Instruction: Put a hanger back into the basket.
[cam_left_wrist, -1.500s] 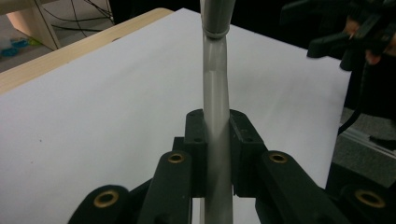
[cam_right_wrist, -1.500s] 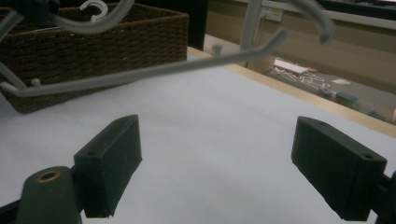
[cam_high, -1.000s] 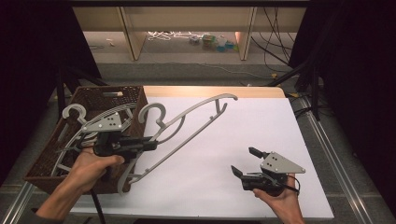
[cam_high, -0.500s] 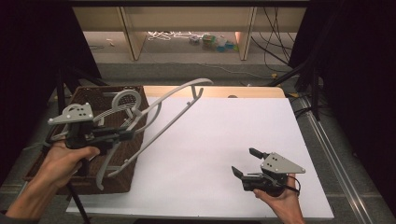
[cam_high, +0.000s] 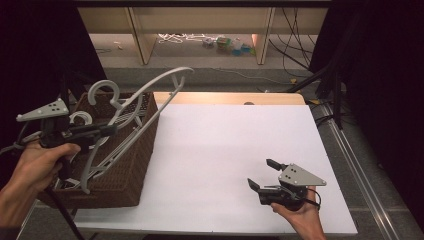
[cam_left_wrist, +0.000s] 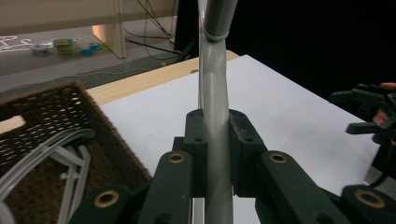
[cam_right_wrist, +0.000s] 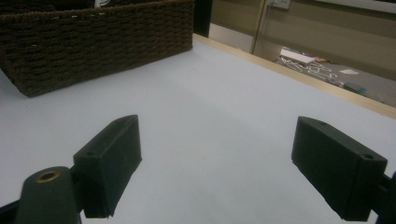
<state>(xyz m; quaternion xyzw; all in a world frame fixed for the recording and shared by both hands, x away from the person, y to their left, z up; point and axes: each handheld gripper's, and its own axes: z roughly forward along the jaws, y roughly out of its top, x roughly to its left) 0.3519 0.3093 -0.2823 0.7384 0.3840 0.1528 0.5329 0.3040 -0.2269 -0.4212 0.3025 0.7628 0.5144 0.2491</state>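
- High view: the left gripper is clenched on a grey plastic hanger, holding it tilted in the air above the brown wicker basket at the table's left edge; the hanger's hook points up and its lower end dips into the basket, where other pale hangers lie
- High view: the right gripper rests low on the white table top near its front right, jaws spread, grasping nothing
- Left gripper view: both black jaws press on the hanger's grey bar, which rises upright between them; the basket lies at left
- Right gripper view: the jaws stand wide apart over bare white table, basket well ahead
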